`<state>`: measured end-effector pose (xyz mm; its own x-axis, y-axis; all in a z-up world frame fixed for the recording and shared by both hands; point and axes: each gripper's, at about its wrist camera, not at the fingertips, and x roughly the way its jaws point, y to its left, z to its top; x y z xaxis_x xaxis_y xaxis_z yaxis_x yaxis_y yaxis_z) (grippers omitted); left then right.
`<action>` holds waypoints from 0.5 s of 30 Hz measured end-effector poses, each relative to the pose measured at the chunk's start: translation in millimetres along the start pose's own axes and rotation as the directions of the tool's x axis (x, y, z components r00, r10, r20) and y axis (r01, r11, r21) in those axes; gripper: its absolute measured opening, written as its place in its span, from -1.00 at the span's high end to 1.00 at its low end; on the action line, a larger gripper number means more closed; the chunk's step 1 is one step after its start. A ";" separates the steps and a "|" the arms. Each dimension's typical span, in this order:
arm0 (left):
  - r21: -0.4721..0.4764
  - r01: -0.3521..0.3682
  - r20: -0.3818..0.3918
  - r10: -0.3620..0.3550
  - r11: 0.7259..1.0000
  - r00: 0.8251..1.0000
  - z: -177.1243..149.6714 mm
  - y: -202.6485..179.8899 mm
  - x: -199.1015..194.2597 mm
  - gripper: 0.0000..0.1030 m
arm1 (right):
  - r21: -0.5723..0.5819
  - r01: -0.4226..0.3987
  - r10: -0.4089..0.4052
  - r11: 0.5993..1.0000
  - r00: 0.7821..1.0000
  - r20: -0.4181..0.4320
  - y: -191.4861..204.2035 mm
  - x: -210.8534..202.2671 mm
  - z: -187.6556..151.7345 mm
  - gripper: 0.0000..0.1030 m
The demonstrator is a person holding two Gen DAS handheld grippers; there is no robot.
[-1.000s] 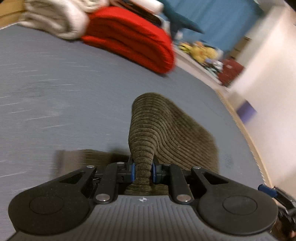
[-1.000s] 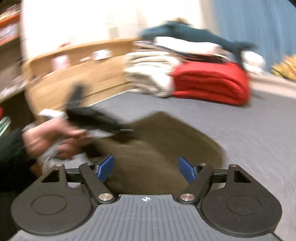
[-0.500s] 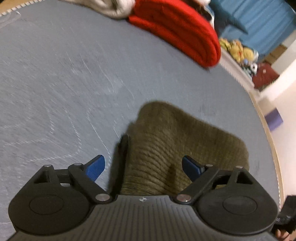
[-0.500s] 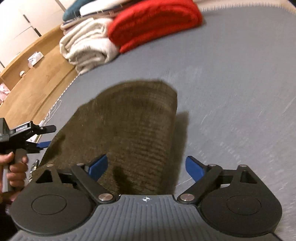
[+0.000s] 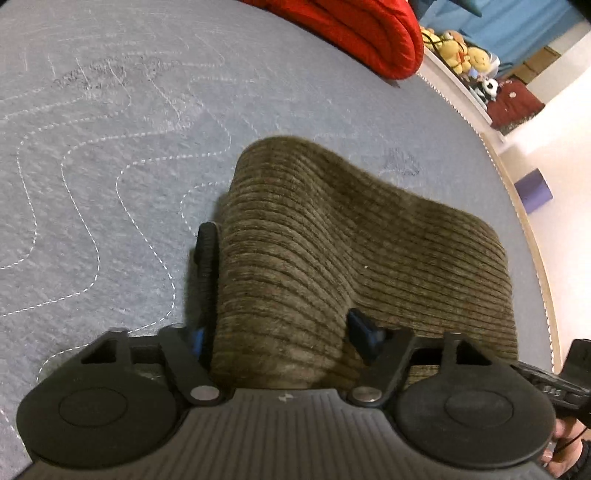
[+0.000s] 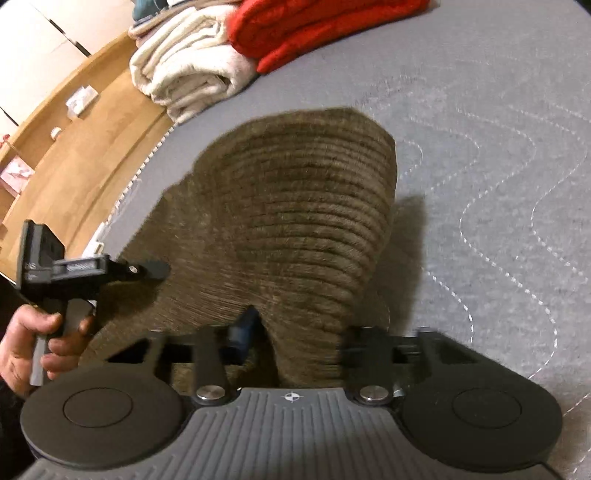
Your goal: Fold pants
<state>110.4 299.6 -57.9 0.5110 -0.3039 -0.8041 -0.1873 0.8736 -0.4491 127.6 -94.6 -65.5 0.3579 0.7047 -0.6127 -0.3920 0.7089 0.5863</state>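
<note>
A grey quilted mattress (image 5: 110, 166) fills the view, with a red blanket (image 6: 314, 29) and cream blanket (image 6: 188, 70) folded at its far edge, beside wooden flooring (image 6: 85, 147). The olive corduroy pants (image 5: 332, 251) lie bunched near the mattress's near edge. A second ago my left gripper (image 5: 280, 332) pinched them; now both it and my right gripper (image 6: 295, 332) are closing around cloth folds.

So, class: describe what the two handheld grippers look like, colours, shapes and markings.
Both the left gripper and right gripper are black with ribbed grey bodies, two round discs, silver pivot pins, blue pads and a small white crosshair mark.
</note>
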 end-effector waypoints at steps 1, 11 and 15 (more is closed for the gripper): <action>0.002 0.001 0.008 -0.001 1.000 1.000 -0.3 -4.1 -4.8 -0.29 | 0.003 -0.013 0.013 1.000 1.000 0.015 -0.8 -8.5 1.5 0.51; 0.101 0.153 0.027 -0.156 0.983 0.987 3.5 -118.1 17.4 0.06 | -0.033 0.034 -0.024 0.999 0.966 0.259 -22.6 -113.2 32.8 0.54; 0.153 0.207 0.017 -0.212 0.966 0.977 1.8 -172.9 43.0 0.16 | 0.020 0.118 -0.118 0.993 0.940 0.320 -66.9 -154.3 34.0 0.54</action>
<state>166.3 136.2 -14.1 0.5531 -0.4757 -0.6840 0.0531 0.8394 -0.5409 127.4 -249.8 7.8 0.6541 0.5882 -0.4755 -0.3297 0.7875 0.5207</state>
